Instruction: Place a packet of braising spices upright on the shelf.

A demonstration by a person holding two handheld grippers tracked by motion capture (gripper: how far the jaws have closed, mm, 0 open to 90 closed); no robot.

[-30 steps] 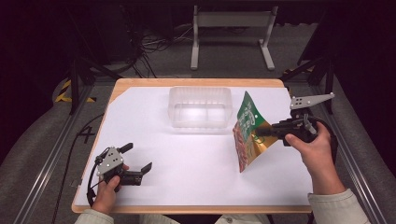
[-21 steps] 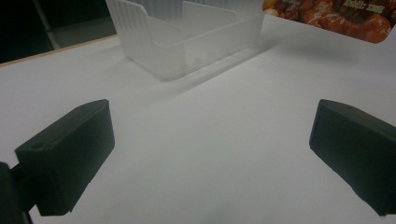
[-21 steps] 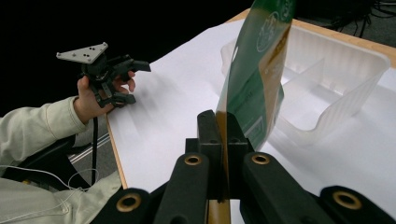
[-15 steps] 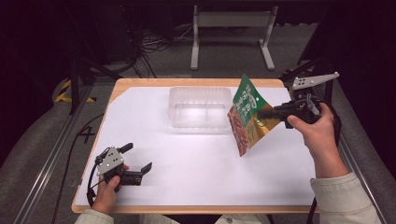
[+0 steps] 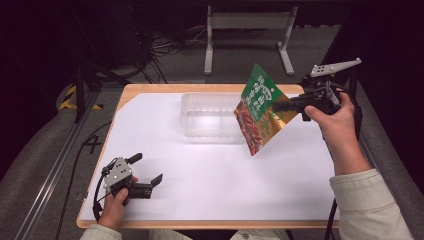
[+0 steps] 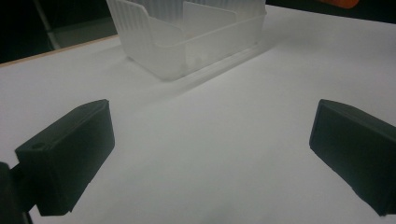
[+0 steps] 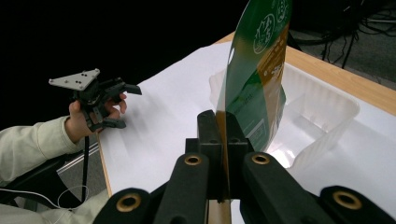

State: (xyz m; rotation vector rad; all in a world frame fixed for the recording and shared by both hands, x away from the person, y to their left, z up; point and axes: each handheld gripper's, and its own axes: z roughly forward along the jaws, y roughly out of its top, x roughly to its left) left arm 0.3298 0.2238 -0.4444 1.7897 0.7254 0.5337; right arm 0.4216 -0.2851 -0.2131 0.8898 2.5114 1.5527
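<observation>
- Table: wooden-edged top under a white sheet; bears the tray and the left gripper; dark floor with cables and a metal stand beyond its far edge
- Tray: clear plastic, rectangular, ribbed walls; stands on the white sheet toward the far edge, about mid-width; in the left gripper view it sits ahead of the jaws, well apart from them
- Snack pouch: green top with a round label, gold side, red printed picture lower down; held in the air, tilted, above the sheet just beside the tray's right end, its upper part over that end; in the right gripper view it rises edge-on from between the jaws
- Right gripper: in the person's right hand, raised off the table at the right; jaws pressed together on the pouch's gold edge
- Left gripper: in the left hand at the near left corner, resting low on the sheet; jaws spread wide, bare sheet between them
</observation>
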